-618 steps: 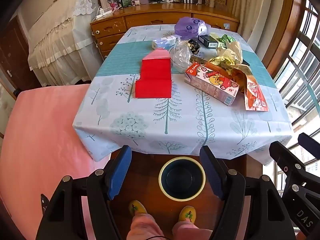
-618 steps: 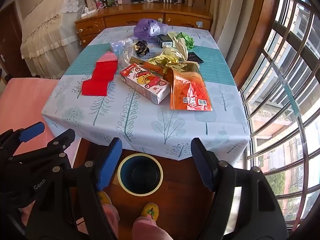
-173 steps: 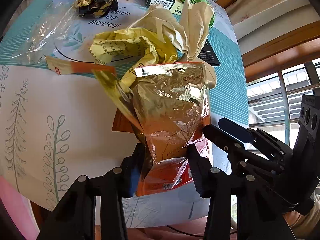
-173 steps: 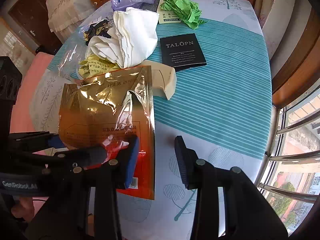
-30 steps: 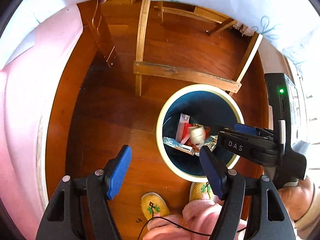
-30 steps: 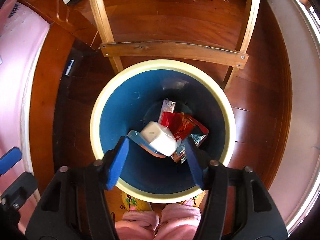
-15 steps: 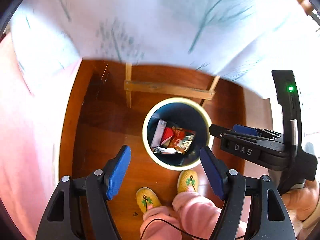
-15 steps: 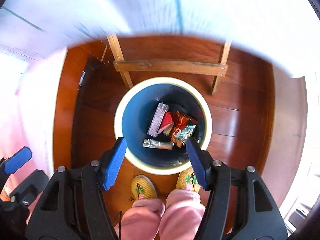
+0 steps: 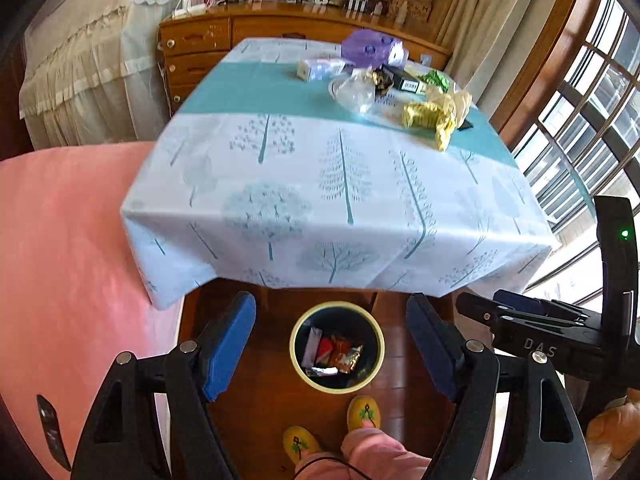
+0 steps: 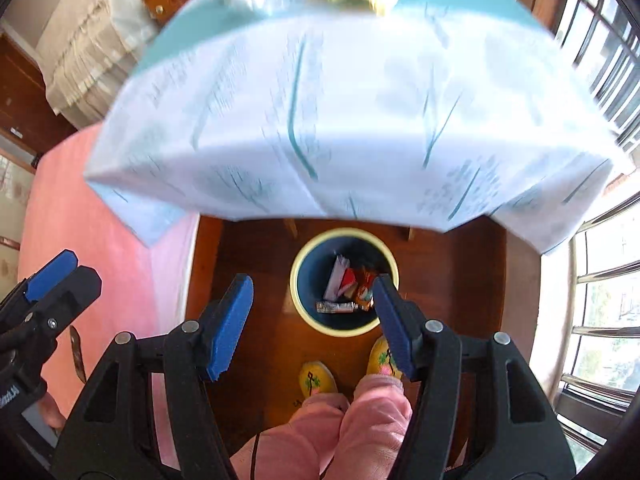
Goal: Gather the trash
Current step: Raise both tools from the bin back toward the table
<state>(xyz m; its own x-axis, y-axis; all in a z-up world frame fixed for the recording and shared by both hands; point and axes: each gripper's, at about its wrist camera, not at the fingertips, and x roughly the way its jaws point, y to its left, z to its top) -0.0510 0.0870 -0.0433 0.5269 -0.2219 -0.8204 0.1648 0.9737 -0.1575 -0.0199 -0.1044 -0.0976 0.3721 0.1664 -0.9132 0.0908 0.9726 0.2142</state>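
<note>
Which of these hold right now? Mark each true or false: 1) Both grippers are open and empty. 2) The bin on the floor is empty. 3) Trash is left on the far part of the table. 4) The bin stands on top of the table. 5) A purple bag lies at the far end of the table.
1) True: the left gripper and the right gripper are both open, with nothing between the fingers.
2) False: the bin holds several wrappers.
3) True: a yellow crumpled wrapper and a clear plastic bag lie there.
4) False: it stands on the wooden floor, beside the table's near edge.
5) True: the purple bag.
</note>
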